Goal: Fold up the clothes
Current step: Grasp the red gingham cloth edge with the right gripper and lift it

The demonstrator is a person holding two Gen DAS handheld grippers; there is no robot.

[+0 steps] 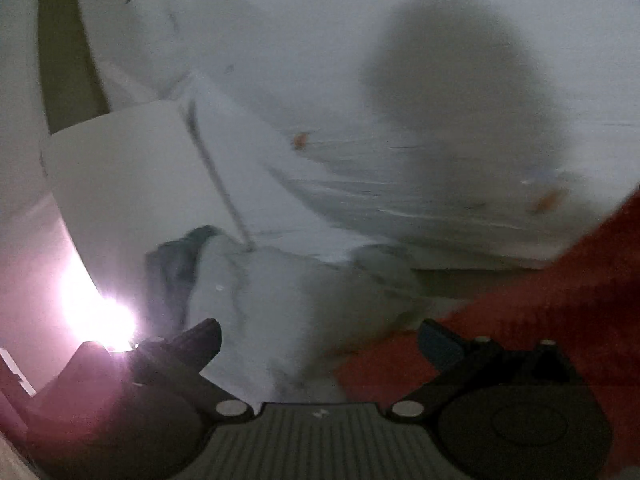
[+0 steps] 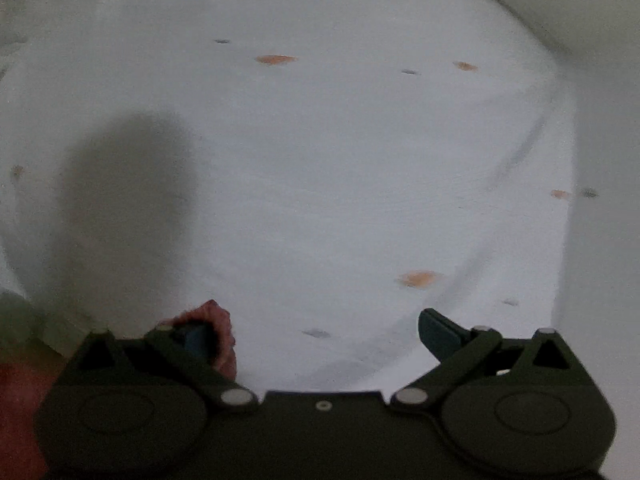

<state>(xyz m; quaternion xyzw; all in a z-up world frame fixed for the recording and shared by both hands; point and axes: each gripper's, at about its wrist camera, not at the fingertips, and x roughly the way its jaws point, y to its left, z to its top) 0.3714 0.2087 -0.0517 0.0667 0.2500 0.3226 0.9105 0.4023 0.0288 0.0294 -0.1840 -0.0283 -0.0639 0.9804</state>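
Fingers of the left gripper (image 1: pixel 320 332) stood wide apart over a bunched pale garment (image 1: pixel 288 300) on a red surface (image 1: pixel 540 312), apparently poised to grasp. Rightward, the right gripper (image 2: pixel 316 338), equally spread, hovered over white speckled cloth (image 2: pixel 340 160), holding nothing.

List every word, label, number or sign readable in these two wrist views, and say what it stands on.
None can be read.
White garment: only small orange and grey flecks, blurred, no letters.
Left gripper body: one tiny pale mark, too small to read.
Right gripper: no marking.
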